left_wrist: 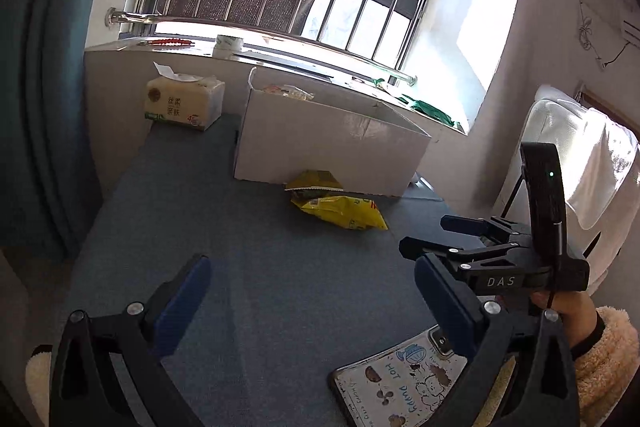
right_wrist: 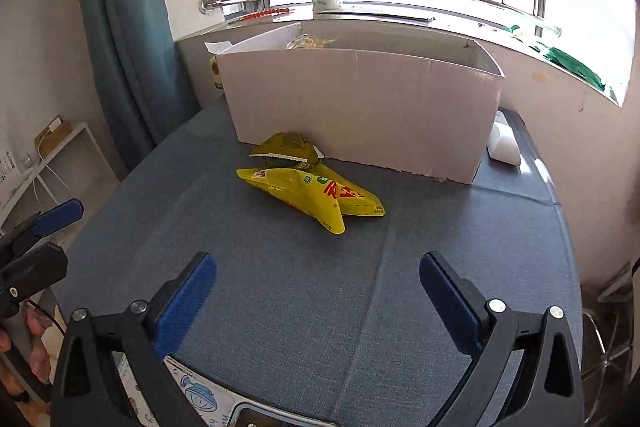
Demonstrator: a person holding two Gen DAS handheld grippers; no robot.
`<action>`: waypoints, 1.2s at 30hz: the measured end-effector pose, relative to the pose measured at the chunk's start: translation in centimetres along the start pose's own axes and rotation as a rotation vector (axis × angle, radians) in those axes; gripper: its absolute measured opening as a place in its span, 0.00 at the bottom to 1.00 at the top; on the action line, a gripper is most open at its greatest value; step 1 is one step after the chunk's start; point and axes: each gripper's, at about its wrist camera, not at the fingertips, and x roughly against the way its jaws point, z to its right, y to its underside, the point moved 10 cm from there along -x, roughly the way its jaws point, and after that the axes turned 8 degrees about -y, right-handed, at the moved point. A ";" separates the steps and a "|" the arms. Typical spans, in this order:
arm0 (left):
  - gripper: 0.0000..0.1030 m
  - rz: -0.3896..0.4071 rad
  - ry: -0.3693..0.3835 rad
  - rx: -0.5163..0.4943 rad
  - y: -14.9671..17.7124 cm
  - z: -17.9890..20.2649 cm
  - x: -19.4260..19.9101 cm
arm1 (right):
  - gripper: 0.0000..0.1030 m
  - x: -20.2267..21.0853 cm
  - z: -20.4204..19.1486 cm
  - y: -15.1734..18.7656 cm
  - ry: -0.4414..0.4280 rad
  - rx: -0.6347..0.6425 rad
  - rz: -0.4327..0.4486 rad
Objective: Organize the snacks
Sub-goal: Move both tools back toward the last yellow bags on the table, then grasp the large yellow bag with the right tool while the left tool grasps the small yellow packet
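Observation:
A bright yellow snack bag (right_wrist: 316, 197) lies on the blue-grey tablecloth (right_wrist: 280, 287), with a darker yellow-green bag (right_wrist: 286, 147) behind it against the white cardboard box (right_wrist: 360, 107). Both bags also show in the left wrist view (left_wrist: 340, 211), (left_wrist: 314, 181), in front of the box (left_wrist: 320, 139), which holds some snacks. My left gripper (left_wrist: 312, 281) is open and empty over the cloth, short of the bags. My right gripper (right_wrist: 318, 277) is open and empty, just short of the bright yellow bag; it also shows in the left wrist view (left_wrist: 424, 233).
A tissue pack (left_wrist: 184, 99) stands left of the box by the wall. A phone with a cartoon case (left_wrist: 400, 383) lies at the table's near edge. A white object (right_wrist: 504, 143) sits right of the box. A windowsill runs behind; a curtain hangs left.

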 end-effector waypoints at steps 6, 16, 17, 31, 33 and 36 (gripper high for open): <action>1.00 0.003 -0.029 0.017 0.1 -1.3 0.3 | 1.00 -5.2 0.1 -1.7 0.032 0.147 -0.089; 1.00 -0.036 -0.057 0.030 0.9 -2.4 -0.4 | 0.80 -10.3 2.3 -2.8 -0.044 0.091 -0.170; 1.00 -0.039 -0.056 0.028 1.0 -2.3 -0.5 | 0.75 -10.0 2.4 -2.9 -0.045 0.109 -0.164; 1.00 -0.067 -0.064 -0.023 0.1 -1.7 -2.1 | 0.38 -0.6 -0.1 1.6 -0.351 -0.066 -0.112; 1.00 -0.052 -0.056 -0.016 -1.2 -1.5 -2.2 | 0.37 0.5 0.3 1.9 -0.427 -0.160 -0.084; 1.00 -0.037 -0.059 -0.054 -2.5 -0.6 -2.5 | 0.37 2.5 0.4 2.4 -0.493 -0.221 -0.032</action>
